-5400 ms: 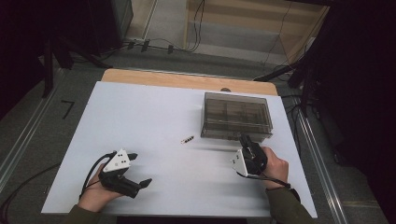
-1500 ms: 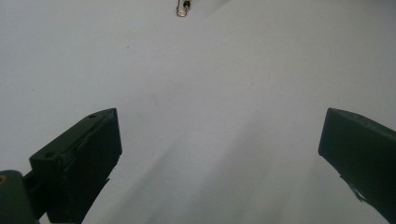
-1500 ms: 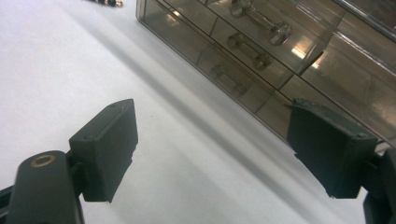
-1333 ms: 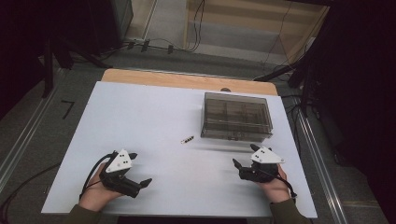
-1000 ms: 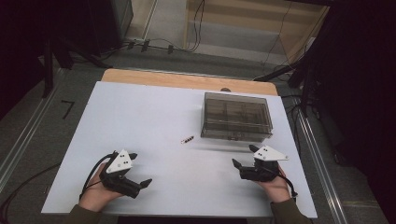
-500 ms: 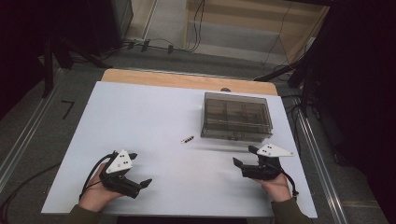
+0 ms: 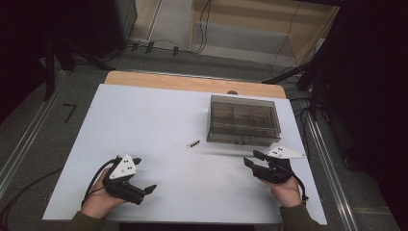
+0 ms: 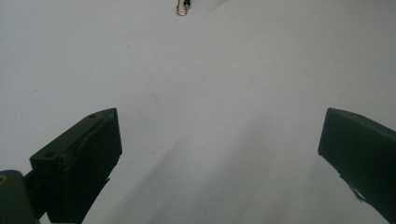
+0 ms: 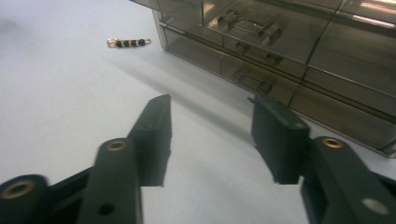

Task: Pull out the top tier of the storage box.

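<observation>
Right gripper (image 7: 254, 161), lower right, jaws just narrowed but still apart and empty, faces the smoky drawer box (image 7: 244, 120); the beaded charm (image 7: 193, 144) lies mid-frame. Left gripper (image 7: 143, 174) stands wide, empty. Approach low, square.

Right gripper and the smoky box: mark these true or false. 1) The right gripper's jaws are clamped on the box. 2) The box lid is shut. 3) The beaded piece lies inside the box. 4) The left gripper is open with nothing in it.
1) False: the right gripper has just been closing, but nothing is between its jaws; the box lies beyond them.
2) True.
3) False: the beaded piece lies on the table, left of the box.
4) True: the left gripper is open over bare table.
</observation>
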`<state>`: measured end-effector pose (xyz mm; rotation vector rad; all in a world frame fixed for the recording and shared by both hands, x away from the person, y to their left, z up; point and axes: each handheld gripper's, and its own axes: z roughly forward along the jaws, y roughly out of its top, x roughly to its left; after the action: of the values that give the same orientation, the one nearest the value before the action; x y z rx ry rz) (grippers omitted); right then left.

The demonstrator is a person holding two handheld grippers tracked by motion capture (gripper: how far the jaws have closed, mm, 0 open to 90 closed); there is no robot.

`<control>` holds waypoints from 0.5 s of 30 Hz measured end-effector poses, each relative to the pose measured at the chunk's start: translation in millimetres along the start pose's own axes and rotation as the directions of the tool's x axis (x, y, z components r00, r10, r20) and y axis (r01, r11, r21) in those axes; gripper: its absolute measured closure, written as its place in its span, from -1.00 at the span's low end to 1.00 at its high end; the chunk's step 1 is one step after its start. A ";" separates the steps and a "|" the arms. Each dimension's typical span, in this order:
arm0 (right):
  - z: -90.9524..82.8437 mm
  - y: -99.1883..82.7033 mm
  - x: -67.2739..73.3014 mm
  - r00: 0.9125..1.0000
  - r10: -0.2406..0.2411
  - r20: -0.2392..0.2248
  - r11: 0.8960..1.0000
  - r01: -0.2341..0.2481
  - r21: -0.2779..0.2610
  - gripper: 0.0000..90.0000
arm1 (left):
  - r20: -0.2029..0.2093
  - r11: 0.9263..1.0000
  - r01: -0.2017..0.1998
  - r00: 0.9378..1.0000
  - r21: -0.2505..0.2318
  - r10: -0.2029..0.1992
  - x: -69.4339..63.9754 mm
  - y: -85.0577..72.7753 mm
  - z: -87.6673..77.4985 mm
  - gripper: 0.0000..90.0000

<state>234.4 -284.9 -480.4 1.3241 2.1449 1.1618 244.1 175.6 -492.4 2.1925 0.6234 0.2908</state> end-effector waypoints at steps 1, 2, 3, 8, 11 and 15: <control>-0.6 0.5 0.3 1.000 -0.002 0.003 1.000 0.002 0.001 0.19 | 0.000 1.000 0.001 1.000 -0.001 -0.001 0.0 0.1 0.0 -1.00; -0.8 1.1 0.1 1.000 -0.002 0.003 1.000 0.002 -0.001 0.29 | 0.000 1.000 0.001 1.000 -0.001 -0.001 0.0 0.1 0.0 -1.00; -1.2 1.6 0.0 1.000 0.001 0.003 1.000 -0.001 0.001 0.35 | 0.000 1.000 0.001 1.000 -0.001 -0.001 0.0 0.1 0.1 -1.00; -1.3 3.5 -1.8 1.000 -0.003 0.003 1.000 0.003 0.020 0.72 | -0.001 1.000 -0.001 1.000 0.000 0.001 -0.2 0.1 0.1 -1.00; -1.7 4.2 -3.4 1.000 -0.010 0.008 1.000 0.010 0.020 0.89 | -0.002 1.000 0.001 1.000 0.000 -0.001 -0.3 0.0 0.1 -1.00; -3.3 5.7 -5.2 1.000 -0.009 -0.002 1.000 0.009 0.016 0.95 | -0.002 1.000 0.001 1.000 0.000 -0.001 -0.2 -0.1 0.3 -1.00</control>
<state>237.9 -289.7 -474.4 1.3199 2.1639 1.1453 244.0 175.4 -492.7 2.1920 0.6252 0.2924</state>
